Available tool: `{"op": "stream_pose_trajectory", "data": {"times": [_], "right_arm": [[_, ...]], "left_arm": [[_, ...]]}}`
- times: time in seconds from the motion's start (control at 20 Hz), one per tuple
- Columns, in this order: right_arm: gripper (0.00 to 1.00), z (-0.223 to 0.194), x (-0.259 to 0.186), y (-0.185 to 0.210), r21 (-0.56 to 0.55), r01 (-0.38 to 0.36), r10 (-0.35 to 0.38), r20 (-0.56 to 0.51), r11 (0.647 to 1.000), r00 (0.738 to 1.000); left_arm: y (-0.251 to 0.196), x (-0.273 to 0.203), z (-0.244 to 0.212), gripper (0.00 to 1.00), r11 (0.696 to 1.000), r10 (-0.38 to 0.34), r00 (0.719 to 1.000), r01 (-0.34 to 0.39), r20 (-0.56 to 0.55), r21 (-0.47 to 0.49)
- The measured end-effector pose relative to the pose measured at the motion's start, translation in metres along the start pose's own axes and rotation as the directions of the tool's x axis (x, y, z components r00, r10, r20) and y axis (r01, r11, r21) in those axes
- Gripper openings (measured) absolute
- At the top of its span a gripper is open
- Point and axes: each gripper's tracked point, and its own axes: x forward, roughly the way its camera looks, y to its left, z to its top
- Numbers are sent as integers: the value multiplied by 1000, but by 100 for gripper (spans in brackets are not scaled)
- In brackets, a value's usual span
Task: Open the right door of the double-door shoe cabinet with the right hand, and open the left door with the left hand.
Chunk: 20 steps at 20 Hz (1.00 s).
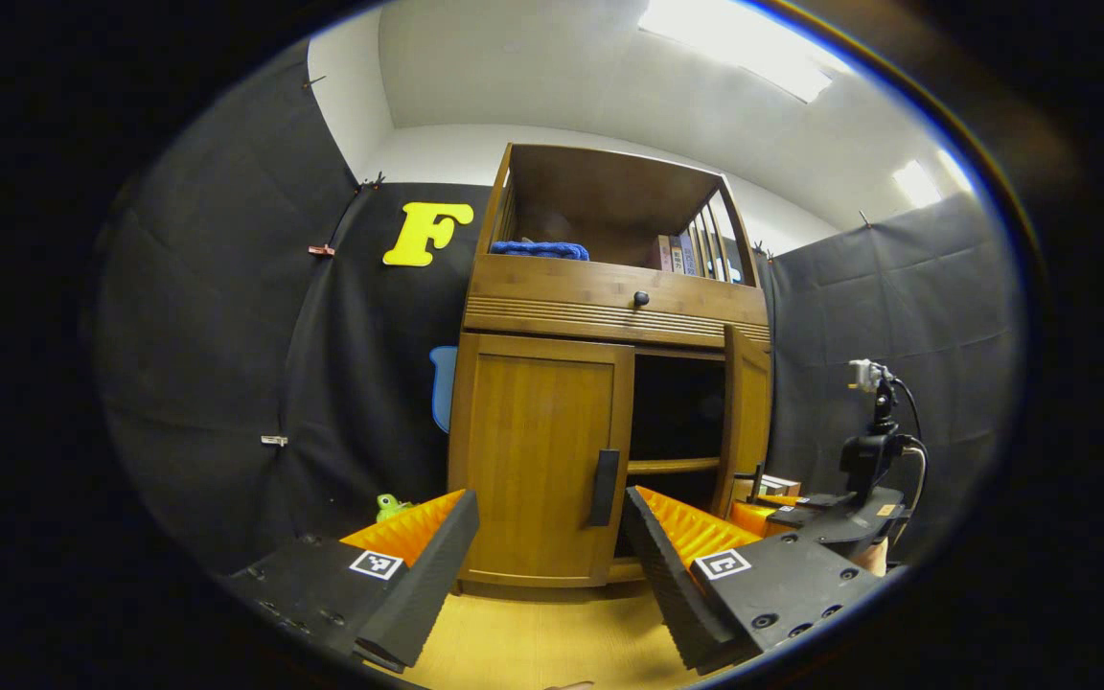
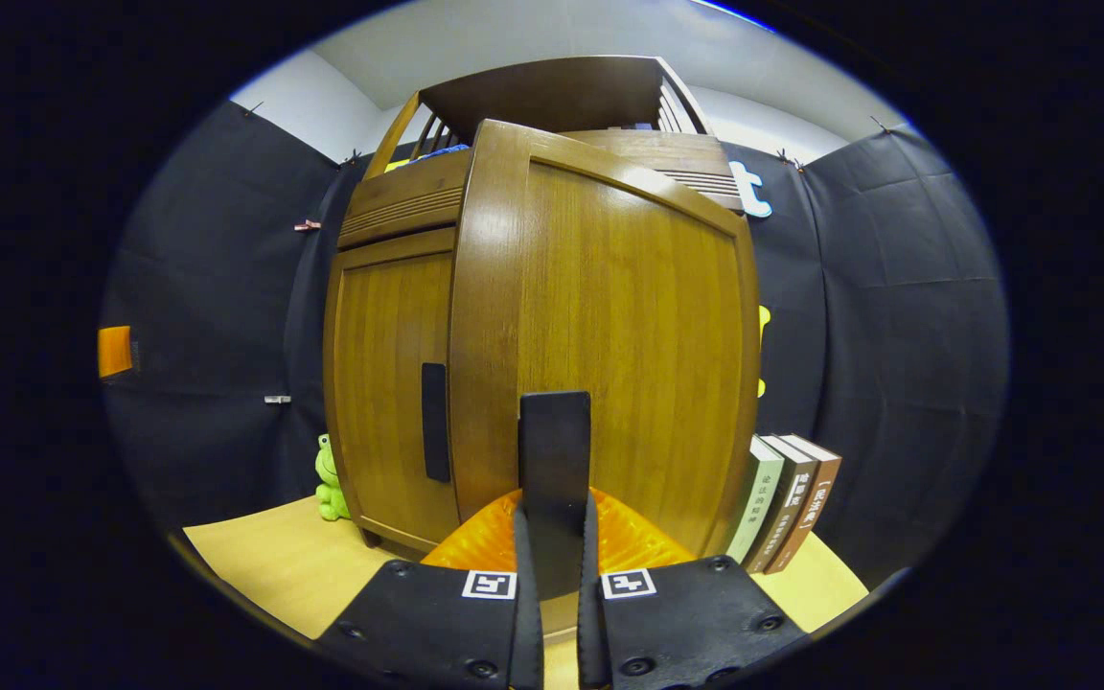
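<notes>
The right gripper (image 2: 552, 537) has its fingers clamped on the black handle (image 2: 554, 450) of the right door (image 2: 609, 335), which stands swung open. The left gripper (image 1: 547, 565), fingers wide apart, faces the left door (image 1: 538, 450), closed, with its handle (image 1: 603, 487) between the fingers. The shoe cabinet (image 1: 609, 287) stands on the bench (image 1: 533, 642).

Both views low, facing cabinet (image 1: 609, 383).

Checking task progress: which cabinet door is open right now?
The right door, swung out, with the right gripper shut on its handle. The left door sits closed, handle untouched.
</notes>
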Motion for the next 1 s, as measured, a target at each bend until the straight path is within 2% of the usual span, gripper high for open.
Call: {"op": "stream_pose_trajectory", "data": {"times": [0.05,0.4,0.75,0.8,0.85,1.0], "right_arm": [[17,1,-6,-6,-1,5,-5,2,1000,1000],[17,2,-35,-40,-2,67,-67,10,998,998],[16,6,-59,-80,-15,173,-173,4,985,985],[21,7,-62,-85,-20,183,-183,2,983,983],[16,7,-64,-90,-23,196,-196,2,980,981],[16,11,-73,-114,-25,251,-250,15,968,968]], "left_arm": [[-4,1,0,95,1000,-5,1000,5,0,-4],[-29,1,-5,95,999,-51,999,51,-9,-11],[-51,5,-14,95,995,-100,994,100,-30,-25],[-53,7,-15,95,994,-105,994,104,-33,-29],[-54,8,-16,95,994,-108,994,107,-35,-31],[-60,12,-20,95,993,-115,992,113,-47,-34]]}}
